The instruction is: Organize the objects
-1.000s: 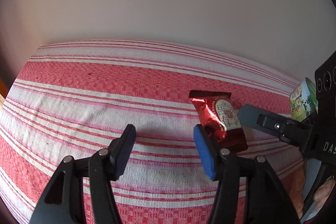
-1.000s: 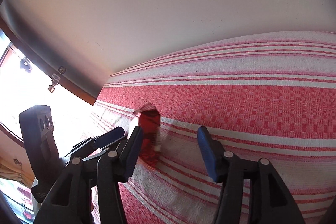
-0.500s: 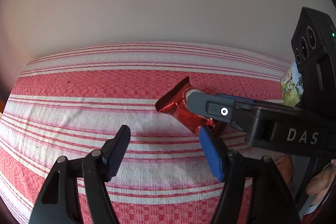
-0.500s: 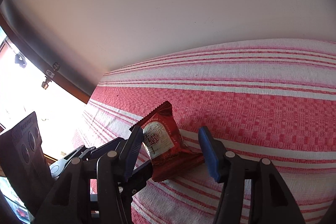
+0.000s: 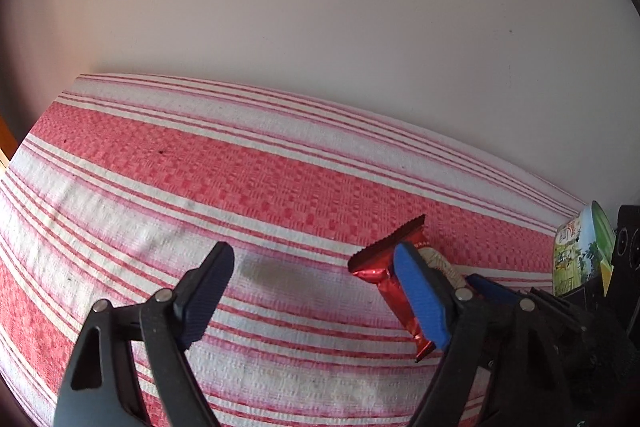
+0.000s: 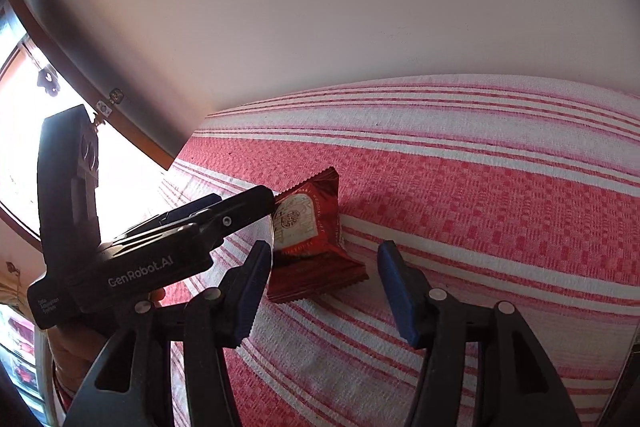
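Left wrist view: the left tool (image 5: 314,293) is spreading wider with nothing between its pads, the red snack packet (image 5: 390,277) lying on the striped desk (image 5: 248,179) just beyond its right pad.

Right wrist view: the right tool (image 6: 324,285) is standing apart, unclamped, the packet (image 6: 310,231) lying between its pads, nearer the left one.

Left tongs (image 5: 316,291) opening, now off the red snack packet (image 6: 310,239); packet tilted up between right tongs (image 6: 324,279).
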Tool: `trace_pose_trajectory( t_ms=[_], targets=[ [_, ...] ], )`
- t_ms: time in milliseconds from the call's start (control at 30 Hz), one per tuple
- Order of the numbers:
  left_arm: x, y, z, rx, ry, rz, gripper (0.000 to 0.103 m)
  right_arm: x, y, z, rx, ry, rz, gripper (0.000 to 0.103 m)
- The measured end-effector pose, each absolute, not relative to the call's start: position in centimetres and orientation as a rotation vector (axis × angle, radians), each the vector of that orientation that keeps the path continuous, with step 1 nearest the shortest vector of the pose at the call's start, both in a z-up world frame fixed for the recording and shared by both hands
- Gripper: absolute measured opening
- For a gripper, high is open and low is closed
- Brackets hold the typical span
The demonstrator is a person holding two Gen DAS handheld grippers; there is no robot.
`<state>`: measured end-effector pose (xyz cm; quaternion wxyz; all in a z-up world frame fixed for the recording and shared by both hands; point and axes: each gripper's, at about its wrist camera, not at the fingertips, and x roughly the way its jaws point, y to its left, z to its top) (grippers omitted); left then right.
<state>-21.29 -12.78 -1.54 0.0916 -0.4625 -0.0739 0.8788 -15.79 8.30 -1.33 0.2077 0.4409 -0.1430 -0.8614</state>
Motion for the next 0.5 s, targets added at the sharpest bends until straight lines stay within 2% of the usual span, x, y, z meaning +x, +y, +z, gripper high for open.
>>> trace_pose_trajectory(
  t_ms=[133,233,333,400,467,500],
  targets=[
    [-21.6,-13.1,-1.4,-1.395,-0.233,2.621,0.083,-15.7,7.1,-1.1,1.223,-0.255,-2.426,0.06],
    [-21.5,-12.3,-1.5,-1.392,-0.15,2.625,0.082,-15.5,6.3,-1.2,1.207,-0.152,-2.446,0.061],
    [-21.2,-11.7,-1.1,-1.363,-0.102,2.613,0.064,-14.8,5.1,-1.3,1.186,0.071,-2.482,0.061],
    [-21.3,-11.9,-1.4,-1.366,-0.103,2.59,0.036,-14.7,5.0,-1.4,1.187,0.101,-2.489,0.06],
    [-21.0,-11.6,-1.4,-1.327,-0.045,2.626,0.035,-14.8,5.4,-1.3,1.181,0.057,-2.477,0.06],
    [-20.9,-11.3,-1.4,-1.319,-0.011,2.63,0.026,-14.9,5.9,-1.3,1.178,0.041,-2.472,0.059]
  ],
)
